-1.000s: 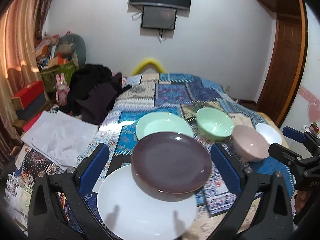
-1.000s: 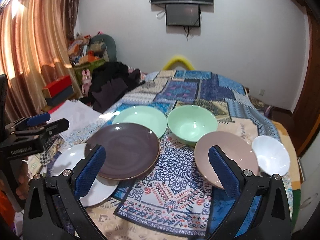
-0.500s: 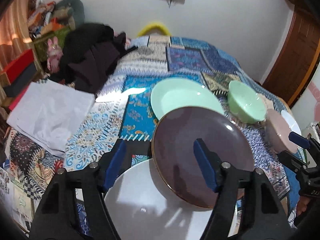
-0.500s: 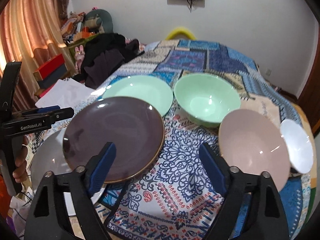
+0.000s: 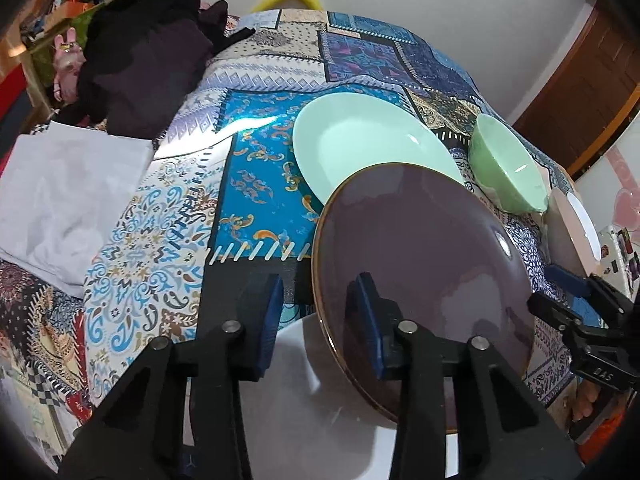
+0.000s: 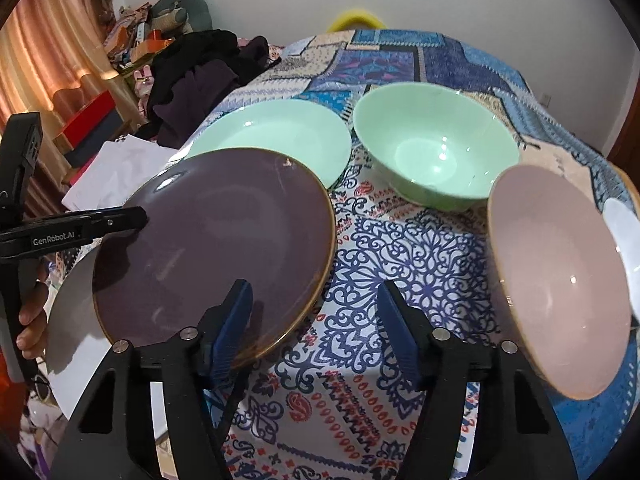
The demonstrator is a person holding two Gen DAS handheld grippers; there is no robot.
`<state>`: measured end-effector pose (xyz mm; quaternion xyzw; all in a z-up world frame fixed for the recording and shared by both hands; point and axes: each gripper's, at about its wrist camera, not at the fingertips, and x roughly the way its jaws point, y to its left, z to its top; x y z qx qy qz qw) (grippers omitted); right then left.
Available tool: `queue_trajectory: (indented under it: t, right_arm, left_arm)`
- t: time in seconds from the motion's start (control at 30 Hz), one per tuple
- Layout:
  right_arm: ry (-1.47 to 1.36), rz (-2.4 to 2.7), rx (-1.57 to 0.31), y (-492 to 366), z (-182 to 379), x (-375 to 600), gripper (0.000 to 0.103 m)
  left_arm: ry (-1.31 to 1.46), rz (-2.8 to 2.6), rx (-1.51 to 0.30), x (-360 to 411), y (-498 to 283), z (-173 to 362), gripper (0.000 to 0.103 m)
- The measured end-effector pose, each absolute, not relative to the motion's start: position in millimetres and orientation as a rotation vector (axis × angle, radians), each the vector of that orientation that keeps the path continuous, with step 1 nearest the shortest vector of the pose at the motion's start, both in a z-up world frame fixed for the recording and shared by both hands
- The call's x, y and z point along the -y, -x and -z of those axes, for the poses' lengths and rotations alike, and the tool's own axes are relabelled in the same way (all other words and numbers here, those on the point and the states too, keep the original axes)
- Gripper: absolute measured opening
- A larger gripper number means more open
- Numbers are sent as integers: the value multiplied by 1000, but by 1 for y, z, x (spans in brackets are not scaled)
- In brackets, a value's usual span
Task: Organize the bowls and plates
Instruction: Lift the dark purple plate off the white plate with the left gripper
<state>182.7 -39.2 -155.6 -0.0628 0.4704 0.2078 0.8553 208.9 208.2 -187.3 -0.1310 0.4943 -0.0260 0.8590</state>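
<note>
Two hand-held grippers close in on a dark purple plate (image 5: pixel 424 280) that lies partly on top of a white plate (image 5: pixel 320 412) at the near edge of a bed covered with a patterned quilt (image 5: pixel 256 184). The left gripper (image 5: pixel 320 328) straddles the purple plate's left rim, one blue pad outside the rim above the white plate, the other over the plate's face; its jaws are narrowing, and the pads do not yet press on the rim. Seen from the right wrist, the right gripper (image 6: pixel 316 328) is also closing, at a middling width: its left finger hangs over the purple plate's near right edge, its right finger over bare quilt, with the rim between them and nothing gripped. A hand (image 6: pixel 34 320) holds the left gripper's handle at the far left of that view.

Just behind the purple plate sits a mint-green plate (image 6: pixel 276 140), its near edge tucked under the purple rim. Beside it to the right stands a mint-green bowl (image 6: pixel 436 148). Nearer and further right is a pink bowl (image 6: pixel 560 280), and just past that, at the frame's edge, a white bowl (image 6: pixel 626 236).

Further back on the left, white cloth (image 5: pixel 60 188) is spread out, and beyond it a heap of dark clothing (image 5: pixel 144 64). A yellow arch (image 6: pixel 354 18) shows at the far end of the bed, against a pale wall.
</note>
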Motion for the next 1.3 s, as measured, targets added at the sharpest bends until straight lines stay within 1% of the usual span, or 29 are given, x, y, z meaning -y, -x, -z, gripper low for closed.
queue_trajectory:
  t: [0.03,0.13,0.3,0.43,0.6,0.67,0.73,0.83,1.03,1.3]
  right_arm:
    - [126,-438,-998,-184,157,39,52]
    - [111,-448,-1029,-189,161,36,46]
    - [92,-452,-1043,-193,164,32,45]
    - [75,-463,-1058,-196,166,29,45]
    - [79,-478,-1067,-195,167,20,45]
    - [74,-478,-1067,-196,167,21,43]
    - [42,-480,-1074,-199,166,26,39]
    - [-1,-490,-1088,-200,166,32,36]
    - [16,-485,-1080,-194,166,32,30]
    - [24,-487,-1054,-188,158,38,28]
  left_arm:
    - [284,58,-1041,-209,-210,188,36]
    - [297,75,-1053,-210,-213,188,35]
    - [302,113,-1072,-210,-220,189,33]
    - [320,154,-1091,-210,-226,191,30]
    - [316,175,-1113,-207,-229,192,31]
    - [309,175,-1116,-205,-228,192,31]
    - [308,172,-1118,-204,-227,191,31]
    - [304,165,-1115,-203,-224,189,31]
    - [279,154,-1099,-197,-215,185,31]
    - [298,147,-1106,-194,-205,182,31]
